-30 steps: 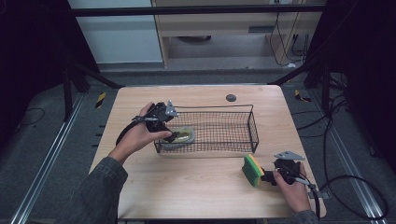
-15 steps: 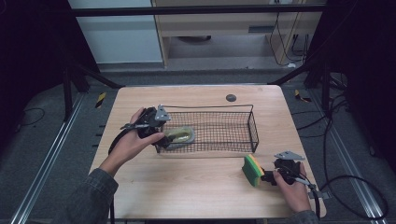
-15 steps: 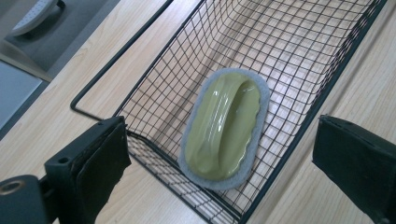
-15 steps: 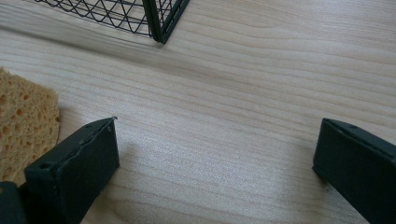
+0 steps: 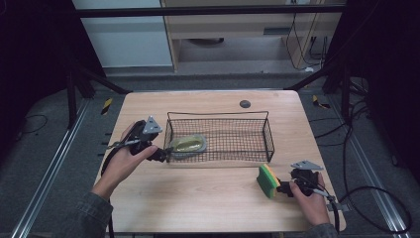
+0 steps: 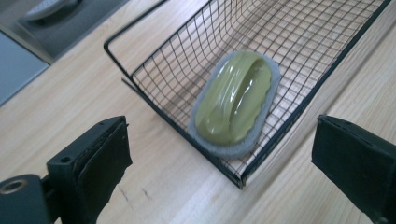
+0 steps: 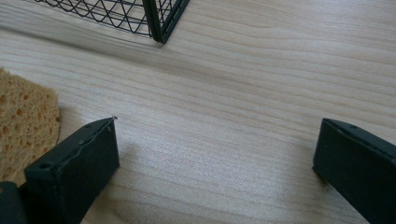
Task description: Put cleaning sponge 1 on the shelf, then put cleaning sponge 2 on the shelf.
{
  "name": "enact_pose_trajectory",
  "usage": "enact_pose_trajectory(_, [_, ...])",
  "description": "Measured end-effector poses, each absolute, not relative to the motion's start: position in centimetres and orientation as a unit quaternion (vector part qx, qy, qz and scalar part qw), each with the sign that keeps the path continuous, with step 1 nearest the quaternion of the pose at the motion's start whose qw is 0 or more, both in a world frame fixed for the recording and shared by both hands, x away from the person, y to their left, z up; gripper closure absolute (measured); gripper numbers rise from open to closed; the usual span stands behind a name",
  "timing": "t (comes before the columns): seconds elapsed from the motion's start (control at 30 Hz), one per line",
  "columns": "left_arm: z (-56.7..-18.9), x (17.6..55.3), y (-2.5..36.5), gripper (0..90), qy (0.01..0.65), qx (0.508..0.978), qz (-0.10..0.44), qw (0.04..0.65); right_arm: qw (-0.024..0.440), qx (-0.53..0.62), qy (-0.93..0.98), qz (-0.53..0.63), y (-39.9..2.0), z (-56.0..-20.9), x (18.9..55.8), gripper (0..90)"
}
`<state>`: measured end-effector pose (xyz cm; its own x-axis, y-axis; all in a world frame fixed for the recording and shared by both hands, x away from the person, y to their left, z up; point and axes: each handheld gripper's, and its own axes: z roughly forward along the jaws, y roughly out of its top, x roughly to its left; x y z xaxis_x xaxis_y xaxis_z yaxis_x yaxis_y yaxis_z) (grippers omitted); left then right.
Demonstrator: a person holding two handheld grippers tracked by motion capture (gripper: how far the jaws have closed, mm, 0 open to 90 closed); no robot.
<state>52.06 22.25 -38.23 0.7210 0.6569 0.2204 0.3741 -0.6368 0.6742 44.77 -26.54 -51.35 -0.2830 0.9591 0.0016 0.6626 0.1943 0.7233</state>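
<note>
A black wire basket [image 5: 218, 114] stands mid-table with a green scrubber [image 5: 188, 145] on a grey pad lying in its left end. My left gripper [image 5: 162, 154] sits just outside the basket's left front corner, open and empty. In the left gripper view its jaws [image 6: 223, 154] spread wide, facing the scrubber [image 6: 236, 102] through the basket wall [image 6: 173, 70]. At the front right, my right gripper [image 5: 283, 187] is open beside a yellow and green sponge [image 5: 267, 179]. The right gripper view has the sponge [image 7: 25, 126] outside the left jaw, and bare wood lies between the jaws [image 7: 219, 135].
A small dark disc [image 5: 244, 103] lies on the table behind the basket. The basket's corner [image 7: 161, 18] stands a short way ahead of the right gripper. Bare wooden tabletop [image 5: 198, 198] stretches between the two hands along the front.
My left gripper has drawn back to the left, out of the basket, leaving the scrubber inside. The right gripper and sponge have stayed put.
</note>
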Motion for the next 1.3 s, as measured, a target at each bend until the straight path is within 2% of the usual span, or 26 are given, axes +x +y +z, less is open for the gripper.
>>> enact_pose_trajectory(0.33, [-40.2, 50.8, 24.3, 3.6, 0.319, 0.868, 0.221, 0.310, 0.235, 0.551, 0.736, 0.316, -26.5, -51.3, 44.8, 0.4])
enact_pose_trajectory(0.8, [-46.0, 49.5, 26.8, 4.4, 0.374, 0.857, 0.201, 0.292, 0.234, 0.551, 0.736, 0.316, -26.5, -51.3, 44.8, 0.5])
enact_pose_trajectory(0.93, [-47.5, 49.5, 27.0, 4.5, 0.384, 0.855, 0.194, 0.289, 0.233, 0.550, 0.739, 0.312, -26.8, -51.1, 44.6, 4.7])
enact_pose_trajectory(1.2, [-49.8, 49.8, 27.4, 2.5, 0.401, 0.851, 0.170, 0.292, 0.218, 0.567, 0.737, 0.295, -28.1, -49.2, 42.2, 7.7])
enact_pose_trajectory(1.3, [-50.2, 49.8, 27.8, 0.5, 0.411, 0.843, 0.164, 0.306, 0.218, 0.561, 0.742, 0.295, -27.9, -47.1, 40.6, 9.9])
